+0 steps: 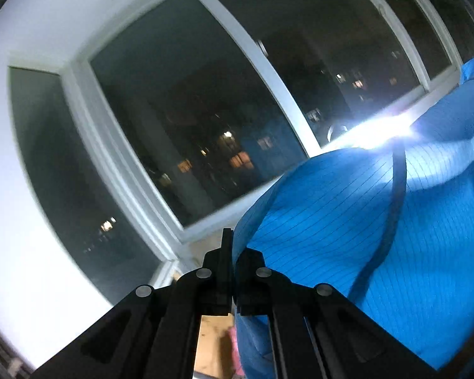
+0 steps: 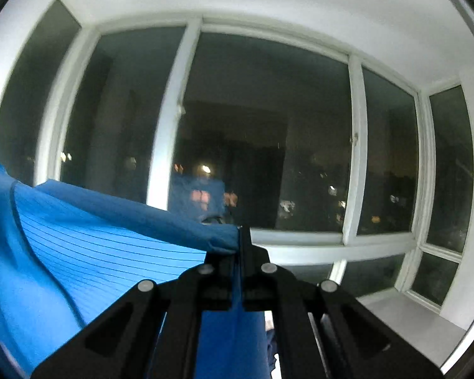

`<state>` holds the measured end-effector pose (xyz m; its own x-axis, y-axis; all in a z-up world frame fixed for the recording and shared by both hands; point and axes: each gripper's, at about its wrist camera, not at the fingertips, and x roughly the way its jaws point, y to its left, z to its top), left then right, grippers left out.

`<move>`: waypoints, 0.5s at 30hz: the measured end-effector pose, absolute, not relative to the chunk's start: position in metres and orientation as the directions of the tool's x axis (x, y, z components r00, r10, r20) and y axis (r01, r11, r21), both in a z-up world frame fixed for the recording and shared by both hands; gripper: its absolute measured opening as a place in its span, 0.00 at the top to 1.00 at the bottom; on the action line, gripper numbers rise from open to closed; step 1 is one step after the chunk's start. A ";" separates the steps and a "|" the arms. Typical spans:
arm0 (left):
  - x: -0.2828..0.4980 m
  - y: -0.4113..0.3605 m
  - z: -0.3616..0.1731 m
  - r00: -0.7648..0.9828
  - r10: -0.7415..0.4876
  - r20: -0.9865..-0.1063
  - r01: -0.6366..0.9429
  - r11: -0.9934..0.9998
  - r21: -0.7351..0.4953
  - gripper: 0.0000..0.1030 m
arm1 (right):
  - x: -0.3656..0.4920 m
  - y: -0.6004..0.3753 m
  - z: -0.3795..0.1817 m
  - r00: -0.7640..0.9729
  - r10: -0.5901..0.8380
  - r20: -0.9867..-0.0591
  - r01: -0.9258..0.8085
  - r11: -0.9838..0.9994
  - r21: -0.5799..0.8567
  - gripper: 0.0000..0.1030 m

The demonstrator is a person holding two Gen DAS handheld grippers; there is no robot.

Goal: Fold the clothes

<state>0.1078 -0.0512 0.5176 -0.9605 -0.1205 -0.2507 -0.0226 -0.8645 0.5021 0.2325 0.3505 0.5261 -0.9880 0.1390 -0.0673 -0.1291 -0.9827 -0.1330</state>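
Black linkage of left gripper (image 1: pixel 229 252) fills the 6 o'clock edge of the left wrist view, jaws clamped together on an edge of blue garment (image 1: pixel 347 221), cloth running off toward 3 o'clock. Same on the right wrist view: right gripper (image 2: pixel 240 246) at 6 o'clock, jaws pinched shut on a hem of the garment (image 2: pixel 94 246), fabric stretching away toward 9 o'clock. Garment thin, blue, fine dark pinstripes, one darker band crossing it; held aloft between the two grips, sagging a little between them, off any surface. Both grippers roughly level, facing dark window (image 2: pixel 268 142) with white frames; windowsill (image 2: pixel 410 309) at 4 o'clock in the right view. Strong glare at 2 o'clock in the left view, source unclear. Wooden floor or tabletop glimpsed under left linkage, too blurred to tell which. Progress, as judged: early. Garment picked up and spread wide, no fold visible yet. Left to do: lay flat, fold over, stack. Other clothes not in view.
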 end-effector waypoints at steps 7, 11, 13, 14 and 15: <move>-0.101 -0.051 0.418 -0.890 -0.099 -0.445 -0.130 -0.881 0.455 1.00 | 0.053 0.342 0.452 -0.940 0.204 -0.273 -0.171 -0.975 -0.141 0.98; -0.198 -0.047 0.362 -0.859 -0.106 -0.501 -0.147 -0.887 0.438 1.00 | -0.038 0.337 0.404 -0.898 0.262 -0.352 -0.208 -0.961 -0.184 0.98; -0.223 -0.037 0.335 -0.845 -0.106 -0.525 -0.164 -0.882 0.441 1.00 | -0.075 0.343 0.368 -0.871 0.292 -0.396 -0.223 -0.952 -0.212 0.98; -0.234 -0.029 0.314 -0.839 -0.109 -0.532 -0.171 -0.877 0.449 1.00 | -0.093 0.345 0.349 -0.855 0.307 -0.417 -0.229 -0.946 -0.227 0.98; -0.242 -0.023 0.299 -0.835 -0.116 -0.538 -0.174 -0.872 0.457 1.00 | -0.110 0.348 0.331 -0.841 0.324 -0.432 -0.239 -0.941 -0.240 0.98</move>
<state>-0.2422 -0.0231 0.2991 -0.8349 -0.1157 -0.5382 -0.1737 -0.8723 0.4570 -0.1104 0.3484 0.3306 -0.8414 0.3242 -0.4325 -0.2389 -0.9408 -0.2404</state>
